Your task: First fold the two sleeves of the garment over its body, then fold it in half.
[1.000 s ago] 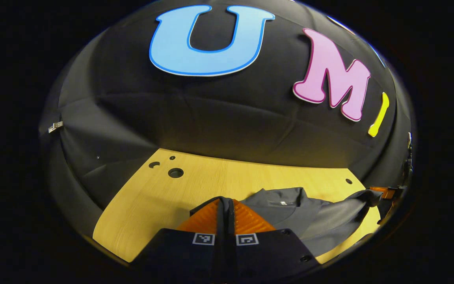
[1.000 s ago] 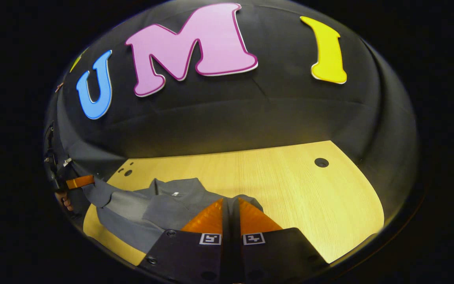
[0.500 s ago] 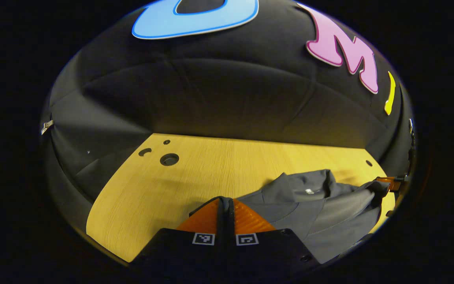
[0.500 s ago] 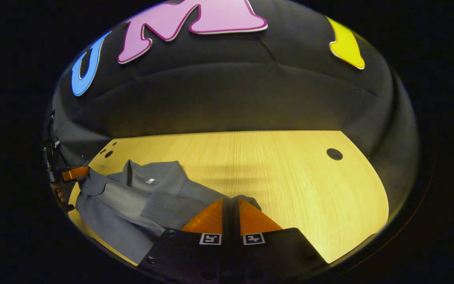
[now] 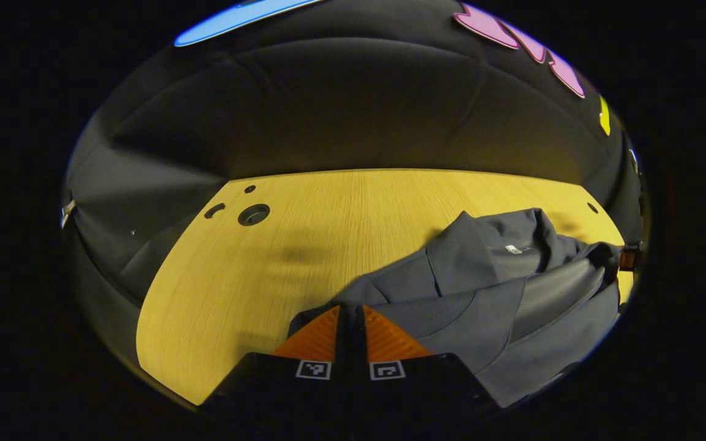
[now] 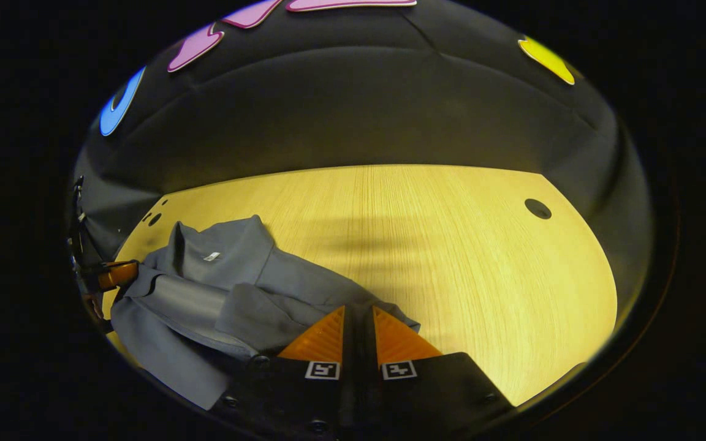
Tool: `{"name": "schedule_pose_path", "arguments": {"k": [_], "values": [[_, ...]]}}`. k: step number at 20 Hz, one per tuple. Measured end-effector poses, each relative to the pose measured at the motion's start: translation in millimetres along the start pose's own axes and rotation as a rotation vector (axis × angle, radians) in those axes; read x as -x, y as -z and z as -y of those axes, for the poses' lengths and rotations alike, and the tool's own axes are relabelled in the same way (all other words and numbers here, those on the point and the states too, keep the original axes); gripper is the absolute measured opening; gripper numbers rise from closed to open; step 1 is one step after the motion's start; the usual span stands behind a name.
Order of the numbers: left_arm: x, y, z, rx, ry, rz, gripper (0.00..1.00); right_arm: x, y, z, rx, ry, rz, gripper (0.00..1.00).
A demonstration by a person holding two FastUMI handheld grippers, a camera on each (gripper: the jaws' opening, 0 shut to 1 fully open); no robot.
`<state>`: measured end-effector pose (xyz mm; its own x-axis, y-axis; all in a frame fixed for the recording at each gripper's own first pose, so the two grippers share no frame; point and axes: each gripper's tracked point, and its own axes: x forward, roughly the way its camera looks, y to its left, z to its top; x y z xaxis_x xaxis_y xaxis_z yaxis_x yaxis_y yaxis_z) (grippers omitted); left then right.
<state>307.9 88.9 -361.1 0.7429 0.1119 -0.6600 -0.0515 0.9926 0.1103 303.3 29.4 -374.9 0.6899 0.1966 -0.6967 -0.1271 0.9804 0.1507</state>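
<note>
A grey collared garment [image 5: 482, 288] lies bunched on the wooden table [image 5: 304, 245], collar and neck tag at the far side, a sleeve folded across its body. My left gripper [image 5: 349, 309] is shut on a fold of its edge, with cloth pinched between the fingers. In the right gripper view the same garment [image 6: 230, 288] spreads to the left, and my right gripper [image 6: 358, 312] is shut on its other edge. Each gripper also appears from the other's camera: the right gripper [image 5: 626, 257] at the far right rim, the left gripper [image 6: 117, 274] at the far left rim.
The table has round holes near its far left corner [image 5: 253, 214] and one near its far right corner [image 6: 537, 208]. Bare wood [image 6: 451, 245] stretches beyond the garment up to the black cloth wall [image 5: 353, 110].
Both grippers have tipped downward and moved forward with the cloth still pinched. More of the table and of the garment's body and collar now shows, and the wall has slid up.
</note>
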Motion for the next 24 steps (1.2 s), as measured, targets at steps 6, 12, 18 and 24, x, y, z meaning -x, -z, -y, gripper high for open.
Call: {"name": "schedule_pose_path", "arguments": {"k": [6,12,18,24], "values": [[11,-7,-5,-0.078,-0.040,0.013,0.53,16,0,3,-0.003,0.019,-0.010,0.60],[52,-22,27,-0.234,0.028,0.096,0.98,59,-11,-15,0.046,-0.015,0.026,0.76],[125,-38,58,-0.197,0.068,0.214,0.98,124,-26,-45,0.057,-0.051,0.138,0.82],[213,-33,66,-0.098,0.094,0.300,0.98,197,-14,-69,0.045,-0.106,0.199,0.83]]}}
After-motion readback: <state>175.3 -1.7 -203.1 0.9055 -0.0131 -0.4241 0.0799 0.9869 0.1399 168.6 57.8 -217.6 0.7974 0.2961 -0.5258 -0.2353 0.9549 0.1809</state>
